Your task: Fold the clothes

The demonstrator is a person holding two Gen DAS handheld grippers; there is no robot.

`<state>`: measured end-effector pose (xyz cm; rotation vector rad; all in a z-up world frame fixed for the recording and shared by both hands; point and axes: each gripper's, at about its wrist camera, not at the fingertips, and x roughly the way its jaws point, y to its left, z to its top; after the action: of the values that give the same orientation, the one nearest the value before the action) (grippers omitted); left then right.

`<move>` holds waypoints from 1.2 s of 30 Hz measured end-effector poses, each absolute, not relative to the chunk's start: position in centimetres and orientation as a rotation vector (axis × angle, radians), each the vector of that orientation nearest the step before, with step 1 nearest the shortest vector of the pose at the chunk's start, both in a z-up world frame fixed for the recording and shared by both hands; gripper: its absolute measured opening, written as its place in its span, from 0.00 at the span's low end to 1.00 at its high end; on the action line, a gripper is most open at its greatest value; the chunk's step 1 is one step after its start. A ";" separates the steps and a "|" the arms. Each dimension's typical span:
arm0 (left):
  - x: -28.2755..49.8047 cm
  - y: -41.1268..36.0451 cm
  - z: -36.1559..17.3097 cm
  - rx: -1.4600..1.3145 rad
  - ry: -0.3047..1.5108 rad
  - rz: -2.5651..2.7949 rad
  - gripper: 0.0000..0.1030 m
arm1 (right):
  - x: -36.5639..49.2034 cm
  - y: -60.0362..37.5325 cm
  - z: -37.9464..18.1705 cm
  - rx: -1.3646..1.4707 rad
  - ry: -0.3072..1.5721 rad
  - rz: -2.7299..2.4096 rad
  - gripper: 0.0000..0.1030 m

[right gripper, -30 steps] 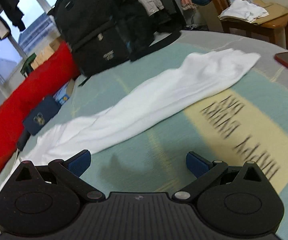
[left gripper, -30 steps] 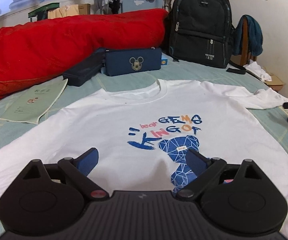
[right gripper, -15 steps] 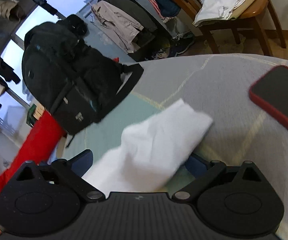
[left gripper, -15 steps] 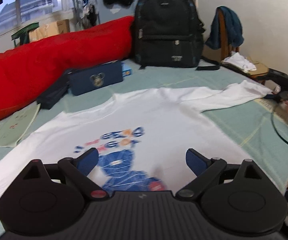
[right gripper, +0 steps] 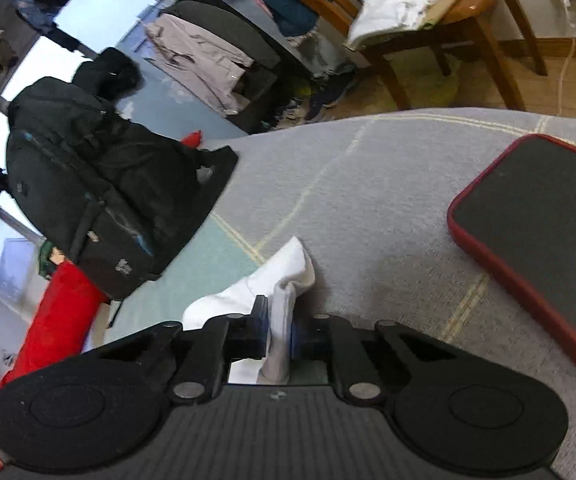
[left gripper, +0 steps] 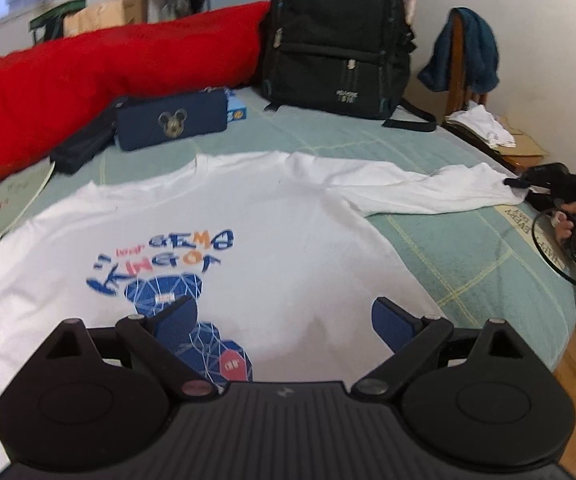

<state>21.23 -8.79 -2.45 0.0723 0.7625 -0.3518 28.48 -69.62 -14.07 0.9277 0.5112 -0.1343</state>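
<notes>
A white long-sleeved shirt [left gripper: 272, 220] with a blue bear print lies flat, front up, on the green bed cover. Its right sleeve [left gripper: 428, 190] stretches out to the right. My left gripper [left gripper: 284, 314] is open and empty, low over the shirt's hem by the print. My right gripper [right gripper: 279, 336] is shut on the cuff of that sleeve [right gripper: 284, 280], which bunches between the pads. The right gripper also shows in the left wrist view [left gripper: 528, 188] at the sleeve's end, held by a hand.
A black backpack [left gripper: 336, 36], a red duvet [left gripper: 100, 76] and a navy Mickey pouch [left gripper: 172, 120] lie at the bed's far side. A red-cased phone [right gripper: 540, 216] lies to the right of the cuff. A wooden chair [right gripper: 428, 28] with clothes stands past the bed edge.
My right gripper moved along the sleeve to its cuff and closed on it. The left gripper swung its view rightward and back, staying open over the hem.
</notes>
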 end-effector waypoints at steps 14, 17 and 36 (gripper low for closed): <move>21.5 -10.6 -3.4 0.087 0.809 -0.309 0.91 | 24.0 -68.6 -9.3 0.676 0.552 -0.203 0.10; 21.3 -10.7 -3.5 0.092 0.812 -0.312 0.91 | 24.3 -68.4 -9.3 0.625 0.620 -0.229 0.15; 23.4 -7.0 -7.6 0.052 0.881 -0.202 0.91 | 39.8 -45.8 -3.1 0.149 0.716 0.326 0.27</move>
<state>23.43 -6.98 -7.61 0.0521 0.8810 -0.2017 39.77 -45.81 -3.08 0.1488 0.7158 0.3259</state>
